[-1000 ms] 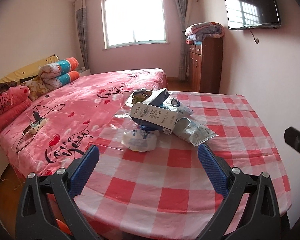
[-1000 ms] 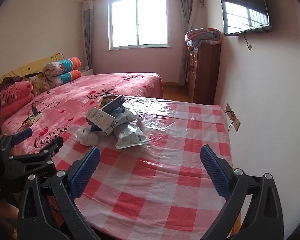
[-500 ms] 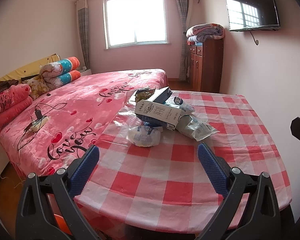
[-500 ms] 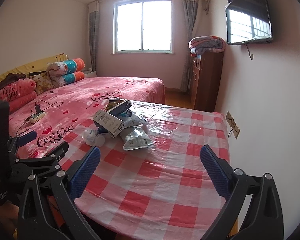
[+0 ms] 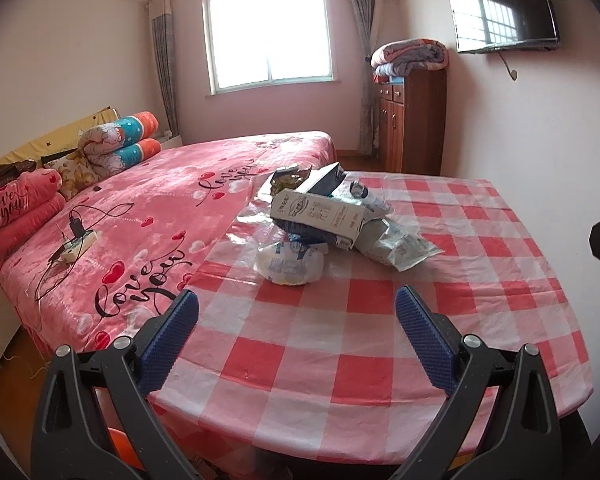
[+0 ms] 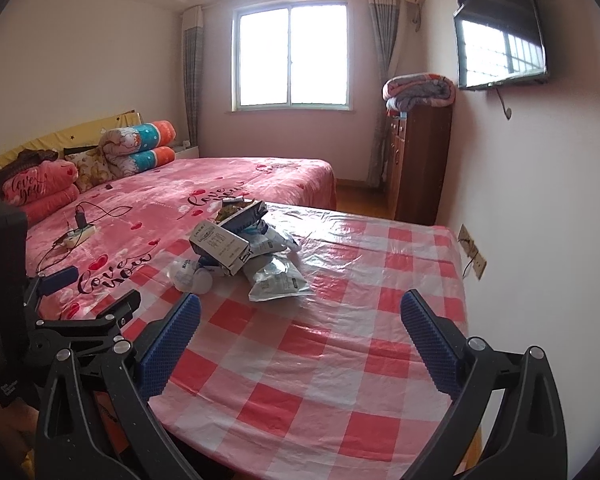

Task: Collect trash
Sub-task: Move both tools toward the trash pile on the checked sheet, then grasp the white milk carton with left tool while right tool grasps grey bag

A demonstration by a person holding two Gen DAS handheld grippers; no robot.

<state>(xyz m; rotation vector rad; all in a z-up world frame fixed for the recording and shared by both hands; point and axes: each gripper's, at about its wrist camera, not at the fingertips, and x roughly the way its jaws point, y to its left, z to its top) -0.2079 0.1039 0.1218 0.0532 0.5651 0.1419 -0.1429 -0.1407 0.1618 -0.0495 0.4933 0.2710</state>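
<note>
While both your left hand-held gripper (image 5: 296,312) and right hand-held gripper (image 6: 300,316) gape wide and empty, the trash pile (image 5: 324,224) waits untouched on the table (image 5: 380,360); reach forward first.

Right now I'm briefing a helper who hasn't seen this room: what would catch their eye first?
The heap of trash, a white carton lying over crumpled wrappers and bags, sits mid-table on the red-and-white checked tablecloth. Beside the table on the left spreads the bright pink bed printed with hearts. Both grippers hover at the table's near edge, jaws wide and empty.
</note>
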